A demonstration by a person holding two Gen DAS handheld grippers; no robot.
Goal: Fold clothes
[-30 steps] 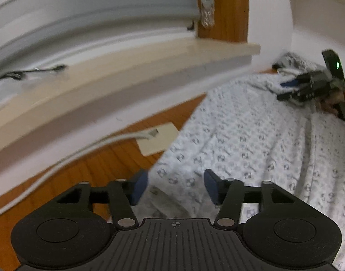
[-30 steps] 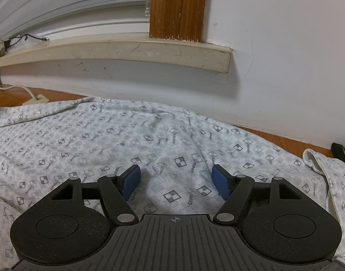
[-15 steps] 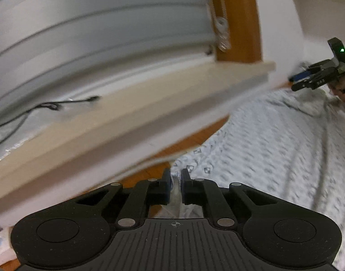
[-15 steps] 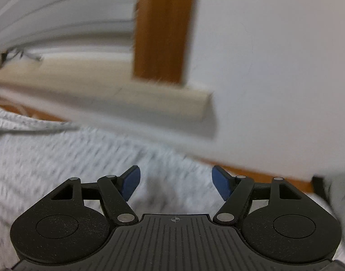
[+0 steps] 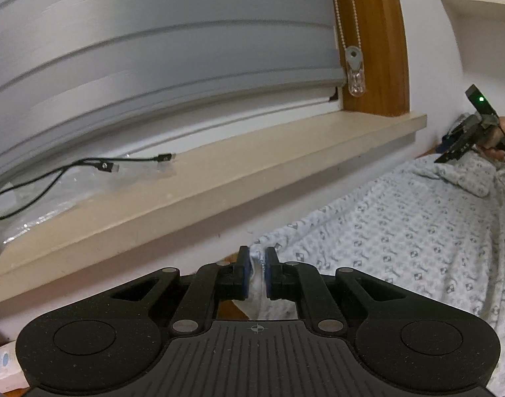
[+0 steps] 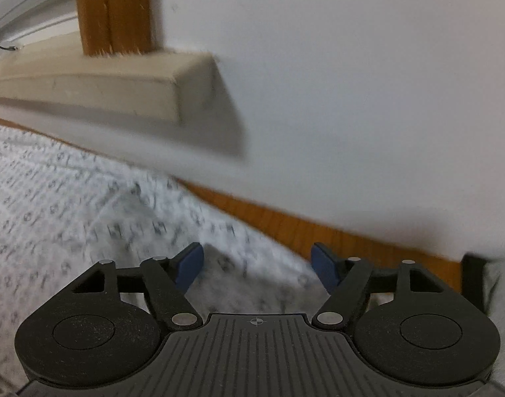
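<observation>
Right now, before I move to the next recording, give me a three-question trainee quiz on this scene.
1. True or false: the left gripper is shut on the white patterned cotton garment.
2. Where does the thin black cable lie? A) on the beige windowsill B) on the garment C) on the wooden floor
3. Fill in: the right gripper pads press on ____.

Key: 1 true; 2 A; 3 nothing. Its jaws are closing, garment beneath, pads apart.
</observation>
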